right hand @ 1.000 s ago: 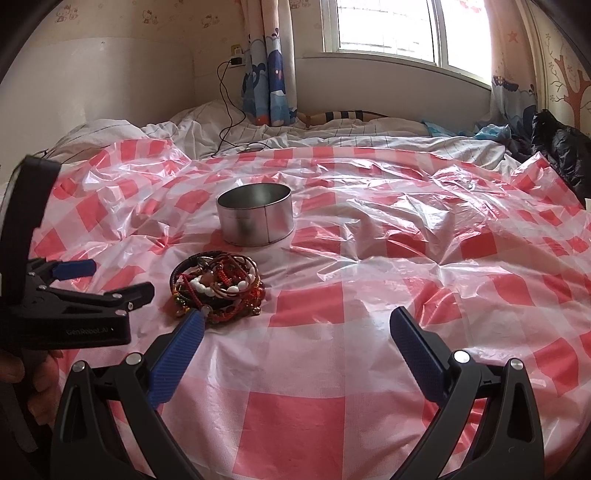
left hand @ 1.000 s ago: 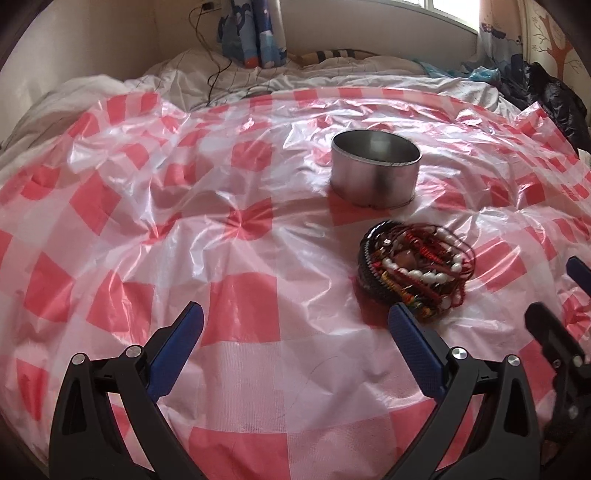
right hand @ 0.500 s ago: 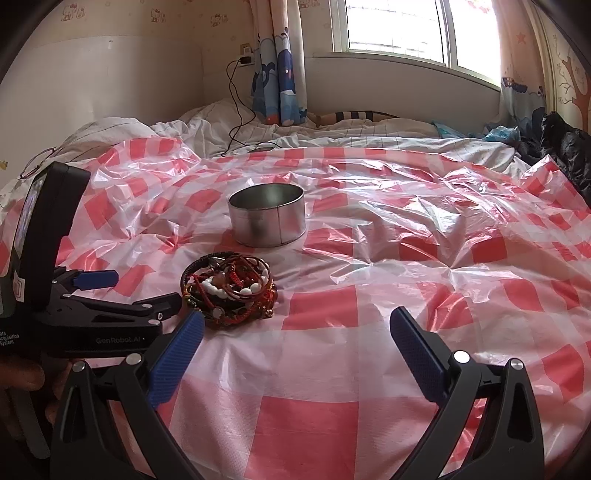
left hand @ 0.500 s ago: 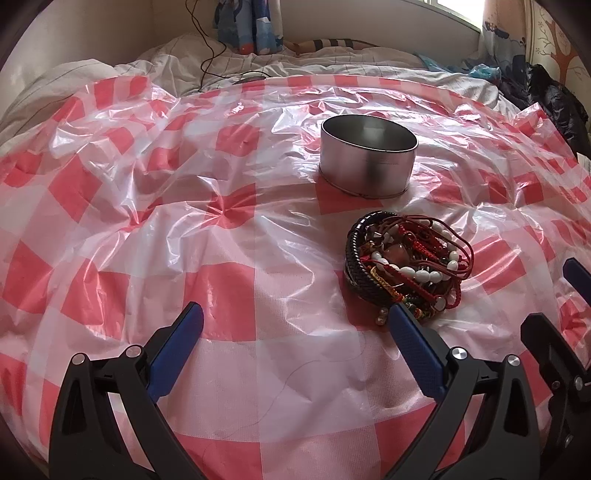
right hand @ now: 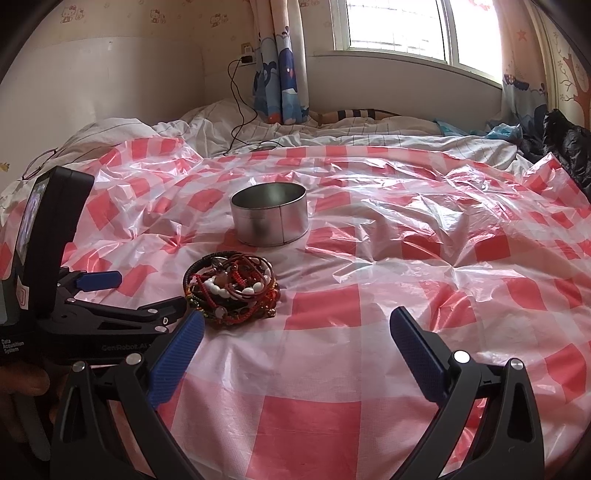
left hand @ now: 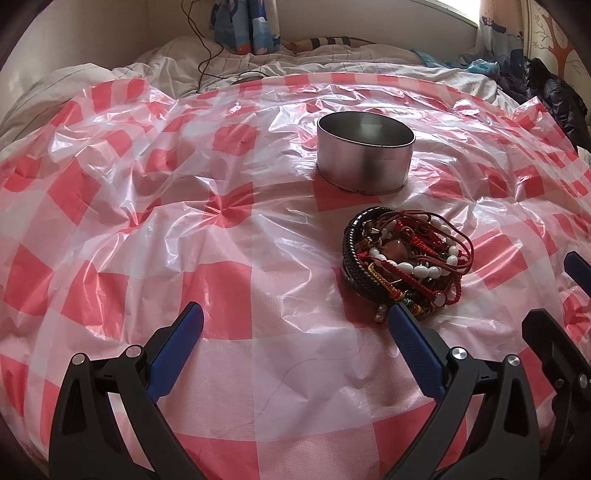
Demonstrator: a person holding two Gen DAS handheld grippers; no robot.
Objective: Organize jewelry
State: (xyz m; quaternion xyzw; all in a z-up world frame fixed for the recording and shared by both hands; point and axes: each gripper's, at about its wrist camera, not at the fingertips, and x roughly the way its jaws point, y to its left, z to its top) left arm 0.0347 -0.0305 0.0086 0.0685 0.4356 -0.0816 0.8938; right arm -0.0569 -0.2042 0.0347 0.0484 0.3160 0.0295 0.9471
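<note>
Here, a light, tangly bracelet pile (left hand: 404, 264) near the plastic sheet's (left hand: 155, 229) middle is best pinched by its thick black band; both the left gripper (left hand: 295, 325) and the right gripper (right hand: 297, 334) are held wide apart, holding nothing.

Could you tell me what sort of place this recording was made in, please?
Most likely a bedroom, perhaps a child's. The checked plastic sheet lies over a bed with rumpled white bedding, under a window with cartoon curtains. A metal tin and a pile of bracelets lie on the sheet.
</note>
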